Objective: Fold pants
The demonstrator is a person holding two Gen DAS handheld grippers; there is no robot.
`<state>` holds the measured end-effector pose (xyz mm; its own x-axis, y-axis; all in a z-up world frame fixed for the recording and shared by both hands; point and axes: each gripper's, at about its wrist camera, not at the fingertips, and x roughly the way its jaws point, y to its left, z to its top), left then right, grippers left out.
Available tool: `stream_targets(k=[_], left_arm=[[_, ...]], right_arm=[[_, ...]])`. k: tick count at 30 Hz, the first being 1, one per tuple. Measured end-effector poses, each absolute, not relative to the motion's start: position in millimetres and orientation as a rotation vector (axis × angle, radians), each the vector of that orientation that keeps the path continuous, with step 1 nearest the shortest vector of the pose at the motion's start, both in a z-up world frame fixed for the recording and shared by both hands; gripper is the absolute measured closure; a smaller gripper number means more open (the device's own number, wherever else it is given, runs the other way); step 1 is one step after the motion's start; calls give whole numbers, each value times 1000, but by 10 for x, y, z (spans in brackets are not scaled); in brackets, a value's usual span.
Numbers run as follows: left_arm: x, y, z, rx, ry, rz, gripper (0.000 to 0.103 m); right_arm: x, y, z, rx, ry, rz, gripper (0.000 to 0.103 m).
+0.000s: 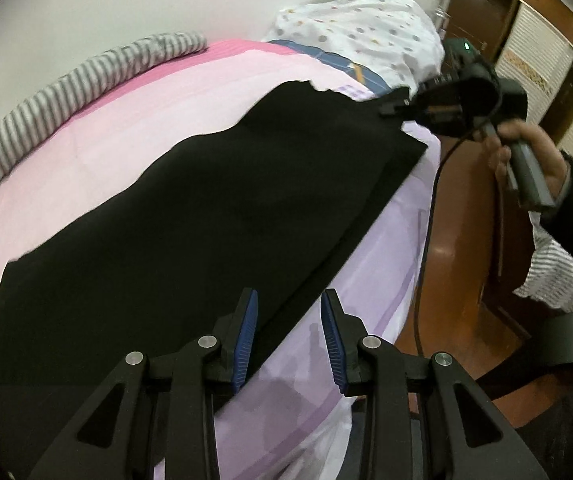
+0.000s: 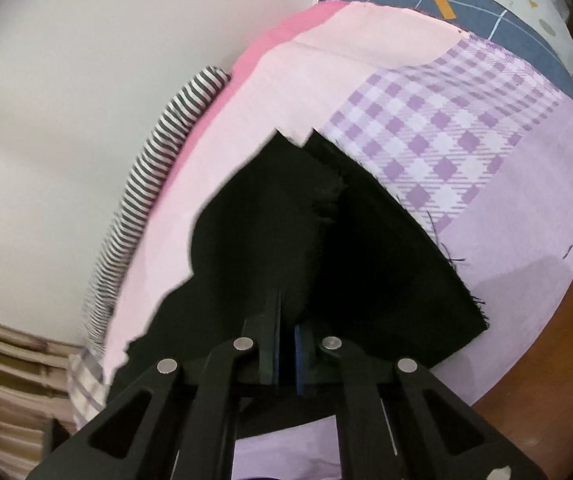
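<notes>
Black pants (image 1: 206,220) lie stretched out along the bed's near edge, on pink and lilac sheets. My left gripper (image 1: 289,294) hovers over the pants' near long edge. Its blue pads (image 1: 246,336) stand apart and nothing is pressed between them. At the pants' far end, a hand holds my right gripper (image 1: 396,106), which is pinching the corner of the fabric. In the right wrist view that gripper (image 2: 286,320) is shut on the frayed end of the pants (image 2: 286,240), which bunch up around the fingers.
A pink sheet (image 1: 126,128) and lilac checked bedding (image 2: 446,128) cover the bed. A striped grey-white cloth (image 1: 66,92) runs along the wall side. Dotted white bedding (image 1: 366,28) is piled at the far end. A brown wooden bed board (image 1: 466,260) and a black cable (image 1: 426,240) are on the right.
</notes>
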<state>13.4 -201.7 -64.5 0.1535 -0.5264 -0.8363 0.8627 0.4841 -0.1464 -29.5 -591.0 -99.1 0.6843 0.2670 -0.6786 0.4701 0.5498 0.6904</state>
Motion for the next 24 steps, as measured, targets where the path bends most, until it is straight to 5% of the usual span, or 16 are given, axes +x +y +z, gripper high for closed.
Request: stream_targets(k=[12,15,24], left_arm=[[173,-2372,-883,467,983,-976,70],[216,-2382,-900,440,990,-991,93],[88,-2425,-981,507,950,-996,94]], right_arm=[[-390,-5925,-752,1059,771,-110,98],[-485,-5937,-743,1044,775,-128,98],[-763,-5963,-1055,1063,816,-213,99]])
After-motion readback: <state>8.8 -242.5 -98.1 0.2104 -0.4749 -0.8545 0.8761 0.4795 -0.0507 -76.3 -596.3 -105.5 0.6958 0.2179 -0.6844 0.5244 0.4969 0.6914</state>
